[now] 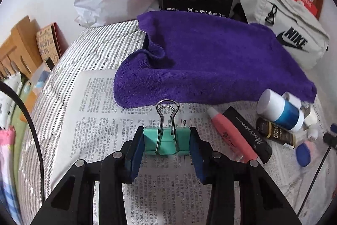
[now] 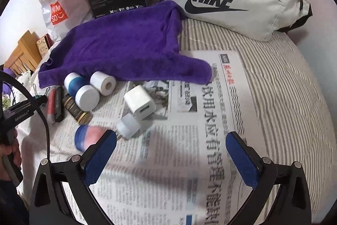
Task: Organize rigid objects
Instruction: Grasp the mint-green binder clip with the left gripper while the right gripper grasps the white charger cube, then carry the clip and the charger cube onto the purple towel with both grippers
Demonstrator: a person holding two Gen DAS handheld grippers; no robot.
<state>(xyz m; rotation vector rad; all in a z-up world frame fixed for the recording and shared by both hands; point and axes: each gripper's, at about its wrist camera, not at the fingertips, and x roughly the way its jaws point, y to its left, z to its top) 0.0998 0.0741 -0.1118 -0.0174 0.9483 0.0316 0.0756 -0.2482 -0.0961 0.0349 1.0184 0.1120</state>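
1. Binder clip, mint green, sits clamped between the pads of the left gripper, its wire handles pointing to 12 o'clock toward the purple towel, above the newspaper on the bed.
2. At 3 o'clock lie a pink tube, black pen and blue-and-white bottle.
3. Only the right wrist view shows the white charger and tape roll; the right gripper is spread apart, holding nothing.

A green binder clip stands upright, wire handles up, clamped between the left gripper pads. At its 3 o'clock, lying on newspaper: pink tube, black pen, blue-white bottle, white charger.
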